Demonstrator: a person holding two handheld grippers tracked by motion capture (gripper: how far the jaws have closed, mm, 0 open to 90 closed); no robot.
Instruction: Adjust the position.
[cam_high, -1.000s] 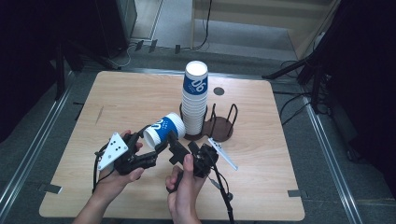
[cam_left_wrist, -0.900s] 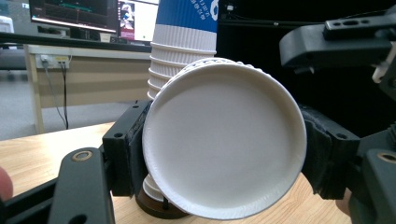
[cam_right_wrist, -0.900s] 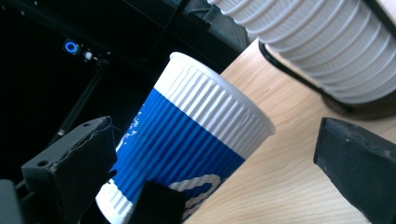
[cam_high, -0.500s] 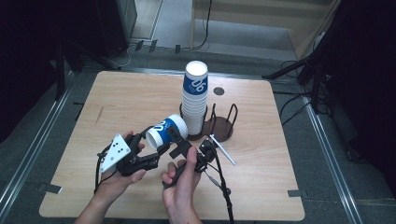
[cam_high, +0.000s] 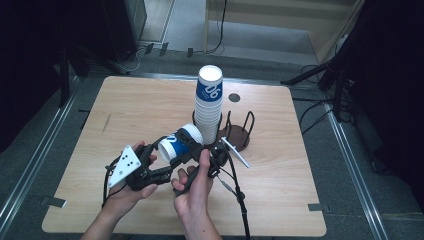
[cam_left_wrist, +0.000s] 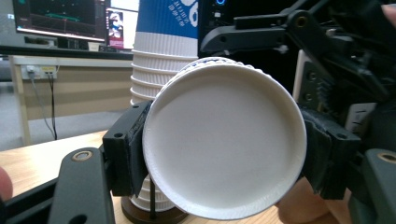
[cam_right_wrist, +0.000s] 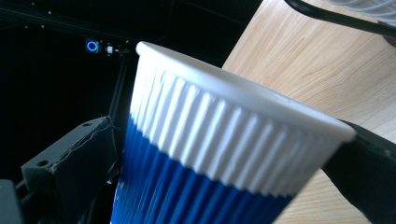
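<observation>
My left fingers clench the cup, lifted off the stack; my right fingers flank it (contact unclear). Placing remains.

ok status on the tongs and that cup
Left tongs shut on loose cup, held sideways. Right tongs straddle it, grip unclear. Cup stack in holder close behind.

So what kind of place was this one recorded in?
Most likely a lab or recording studio rather than a home: a bare wooden table on a grey floor, dark frames and loose cables around it, and lit monitors on a desk behind.
</observation>
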